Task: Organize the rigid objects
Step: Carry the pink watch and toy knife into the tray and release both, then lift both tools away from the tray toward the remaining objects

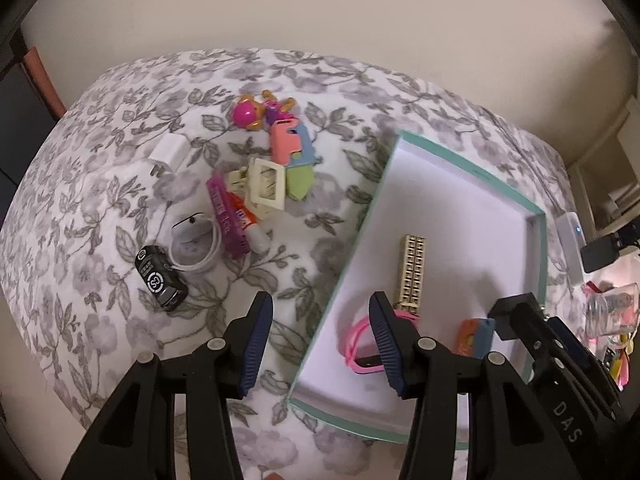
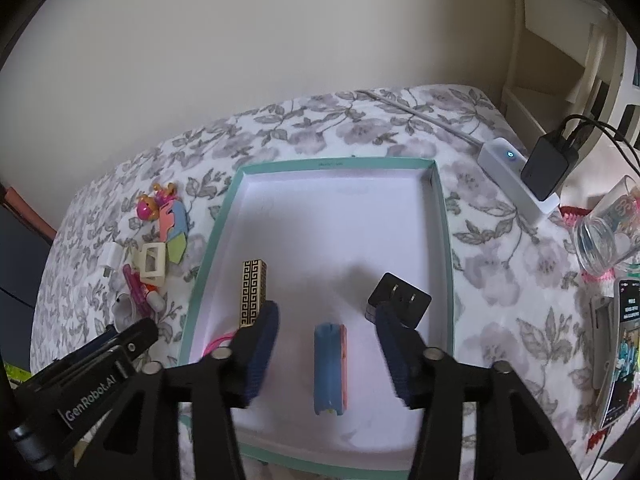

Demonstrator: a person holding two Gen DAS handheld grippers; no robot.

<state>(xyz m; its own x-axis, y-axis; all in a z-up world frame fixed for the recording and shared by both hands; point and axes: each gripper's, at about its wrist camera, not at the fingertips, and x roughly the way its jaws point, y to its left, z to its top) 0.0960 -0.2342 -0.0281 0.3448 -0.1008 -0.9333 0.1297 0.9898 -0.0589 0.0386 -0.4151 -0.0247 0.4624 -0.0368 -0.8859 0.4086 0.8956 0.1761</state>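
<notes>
A teal-rimmed box [image 1: 536, 216] [image 2: 336, 164] with a white floor lies on the floral bedspread. Inside it rest a gold patterned bar [image 1: 412, 272] [image 2: 253, 292], a pink watch band [image 1: 356, 340], a blue-and-pink piece [image 2: 330, 368] and a black plug adapter [image 2: 400, 300]. My left gripper [image 1: 320, 320] hangs open over the box's left rim, nothing between its fingers. My right gripper [image 2: 328, 316] stands open above the blue-and-pink piece without touching it. Left of the box lie a pink toy figure [image 1: 250, 114], a cream hair claw [image 1: 266, 188], a white charger [image 1: 168, 152] and a black key fob [image 1: 160, 280].
A white power strip [image 2: 516, 180] with a black charger [image 2: 550, 168] plugged in sits at the bed's right edge. A glass jar [image 2: 604, 240] and a phone [image 2: 620, 360] lie farther right. Pale shelves [image 2: 560, 60] stand behind; a plain wall backs the bed.
</notes>
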